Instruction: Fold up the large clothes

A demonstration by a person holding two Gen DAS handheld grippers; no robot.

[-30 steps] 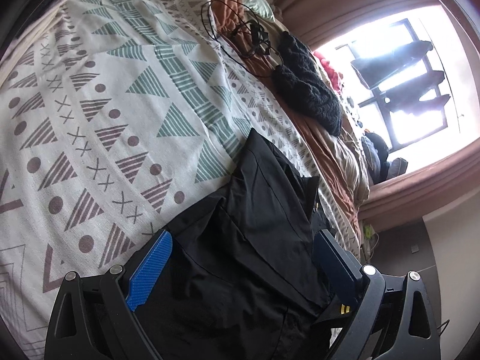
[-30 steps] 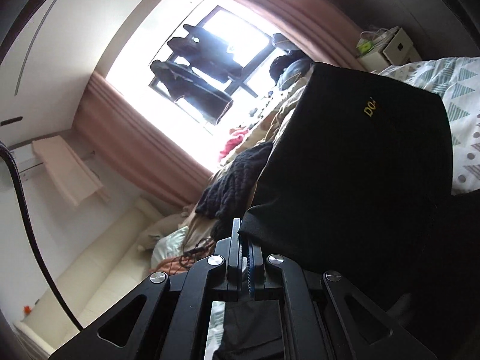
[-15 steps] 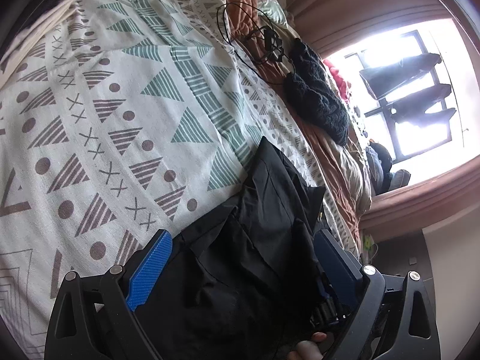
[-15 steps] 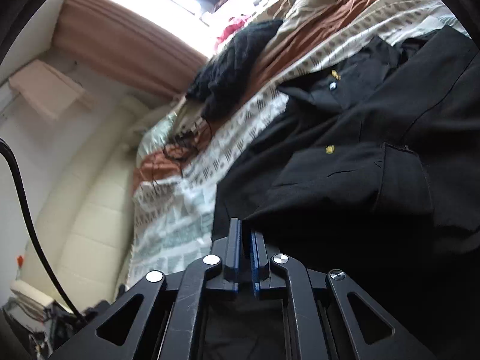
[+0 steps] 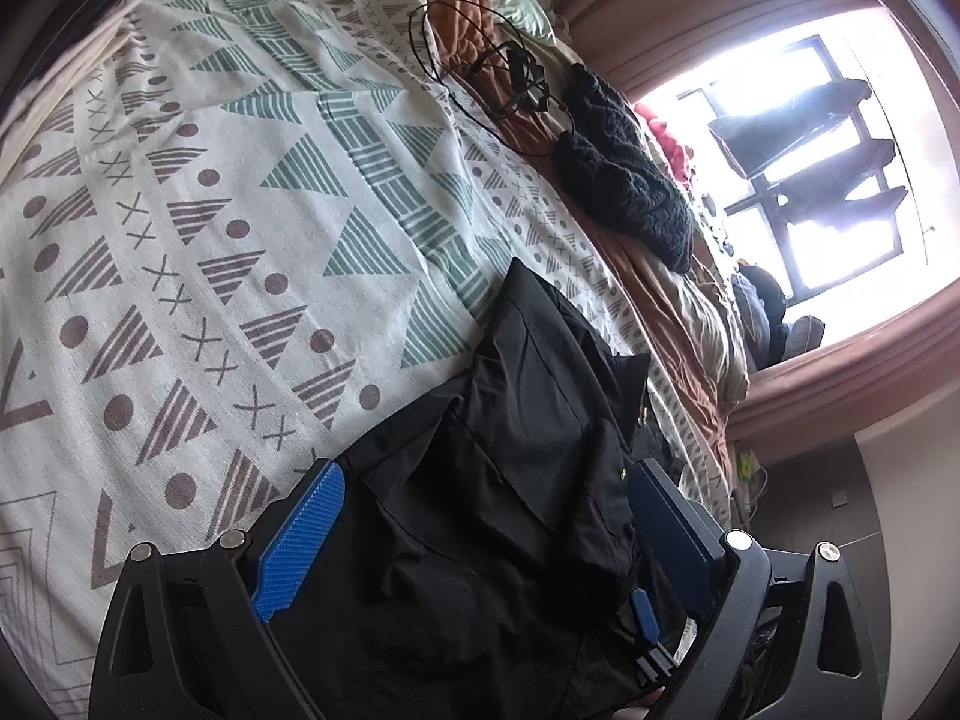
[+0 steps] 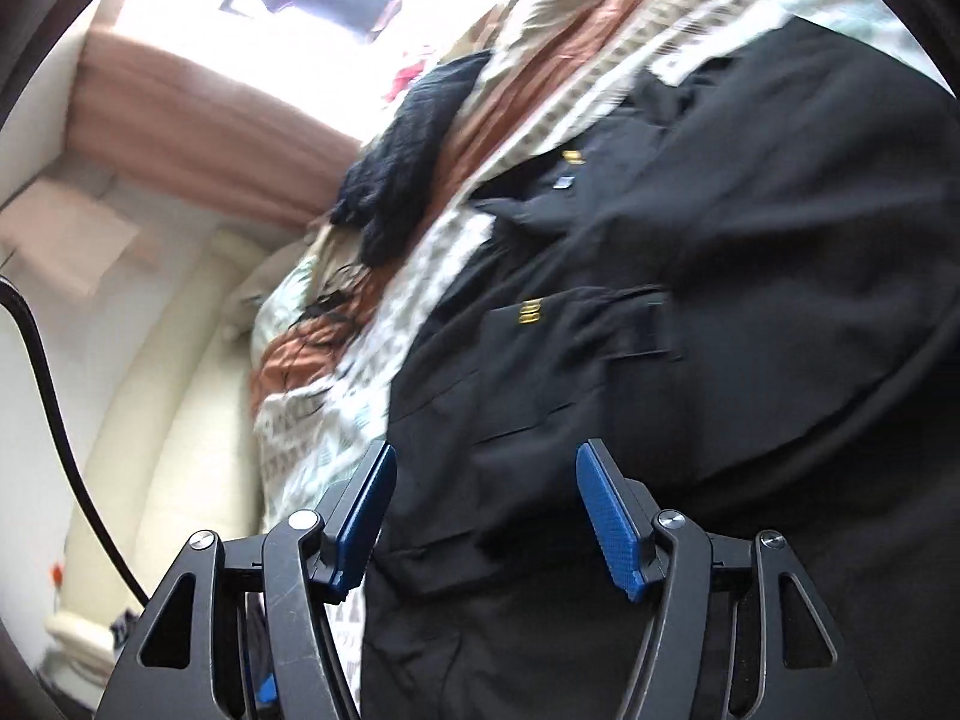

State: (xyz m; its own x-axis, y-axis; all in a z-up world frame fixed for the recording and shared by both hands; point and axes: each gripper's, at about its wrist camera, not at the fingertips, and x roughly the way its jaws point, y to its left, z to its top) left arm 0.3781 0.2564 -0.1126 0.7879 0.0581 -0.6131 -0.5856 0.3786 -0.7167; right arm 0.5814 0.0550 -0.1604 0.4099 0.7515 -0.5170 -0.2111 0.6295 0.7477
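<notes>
A large black garment [image 5: 516,480] lies rumpled on a bed with a white patterned cover [image 5: 210,210]. It also fills the right wrist view [image 6: 690,300], with small yellow labels on it. My left gripper [image 5: 486,516] is open and empty, its blue fingers spread over the garment. My right gripper [image 6: 486,480] is open and empty, just above the garment's near edge. The right gripper's blue pad [image 5: 643,615] shows low in the left wrist view.
A dark knitted item [image 5: 618,180] and a tangle of black cables [image 5: 498,78] lie on an orange-brown blanket [image 5: 636,264] along the bed's far side. A bright window [image 5: 810,150] with a brown curtain stands beyond. A cream padded headboard [image 6: 162,390] borders the bed.
My right gripper was shut on the black garment, lowered it onto the bed, and has now opened and let it go. My left gripper stayed open over the garment.
</notes>
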